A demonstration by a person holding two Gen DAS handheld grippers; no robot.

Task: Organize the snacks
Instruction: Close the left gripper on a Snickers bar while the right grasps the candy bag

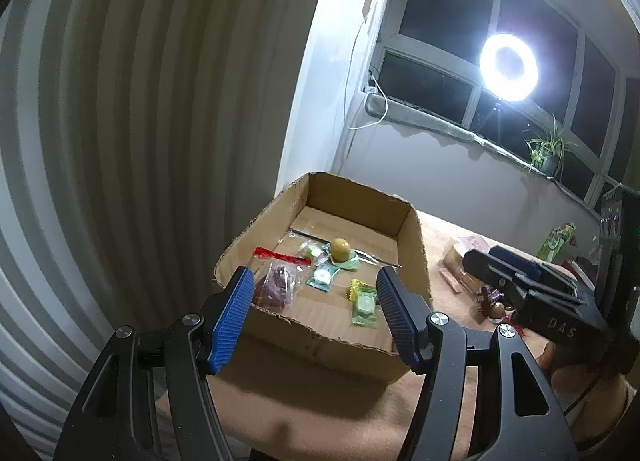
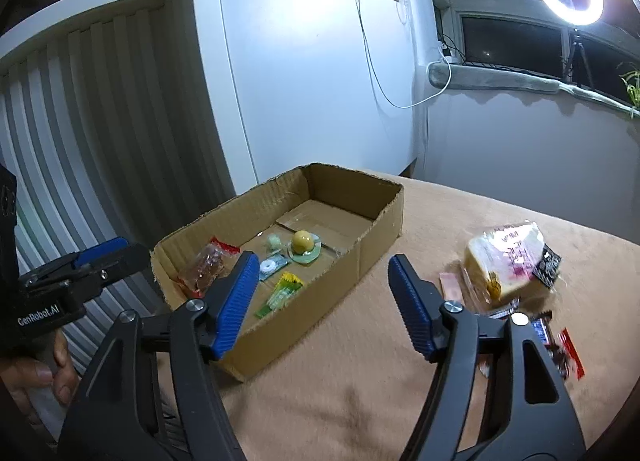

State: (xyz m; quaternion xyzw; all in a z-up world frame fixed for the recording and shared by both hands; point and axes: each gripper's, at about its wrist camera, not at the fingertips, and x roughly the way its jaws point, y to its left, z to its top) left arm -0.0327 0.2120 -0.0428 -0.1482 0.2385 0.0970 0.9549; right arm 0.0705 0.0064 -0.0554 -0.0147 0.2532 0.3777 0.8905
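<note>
The right gripper is hovering with fingers spread and empty over the tabletop; the left gripper is gaping above the cardboard box; the bagged bread, lying outside, is probably soft and crushable, best pinched by its wrapper.

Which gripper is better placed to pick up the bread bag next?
Probably the right gripper. It is open and empty, and the bread bag lies on the table just beyond its right finger. The left gripper, also open, points into the cardboard box, away from the bag.
</note>
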